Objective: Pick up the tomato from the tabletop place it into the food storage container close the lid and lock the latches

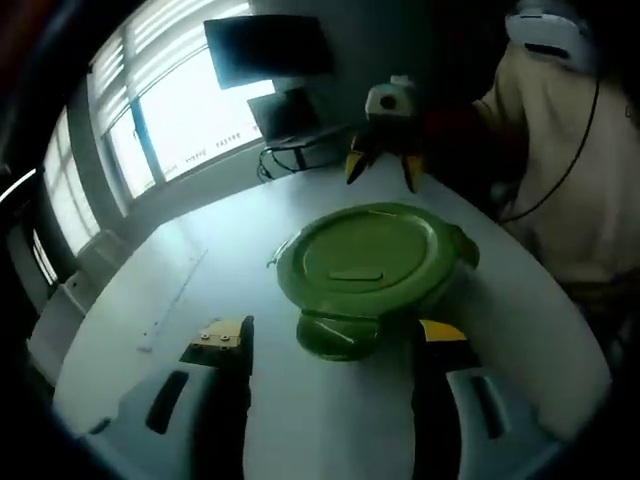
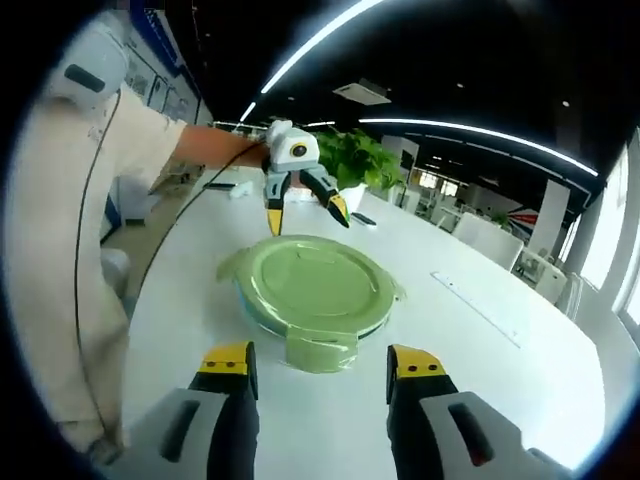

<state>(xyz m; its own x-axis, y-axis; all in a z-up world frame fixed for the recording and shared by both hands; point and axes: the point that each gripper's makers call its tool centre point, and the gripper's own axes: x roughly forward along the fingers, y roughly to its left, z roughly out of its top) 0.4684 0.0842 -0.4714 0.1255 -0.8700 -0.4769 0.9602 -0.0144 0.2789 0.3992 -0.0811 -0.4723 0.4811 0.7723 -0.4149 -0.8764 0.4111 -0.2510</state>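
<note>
White tabletop [image 2: 480,350] carries the lidded container [image 2: 312,285]; its near latch [image 2: 320,352] sticks out. Left gripper [image 1: 333,345] and right gripper [image 2: 322,372] both stand spread, holding nothing. An off-centre press on a latch could slide the container.

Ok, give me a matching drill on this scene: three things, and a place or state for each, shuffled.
Things:
1. green lid
2. left tongs
3. potted plant

Descriptions:
A. open, either side of a latch flap
B. on the container, covering it
C. on the far part of the table

Pairs: 1-B, 2-A, 3-C
</note>
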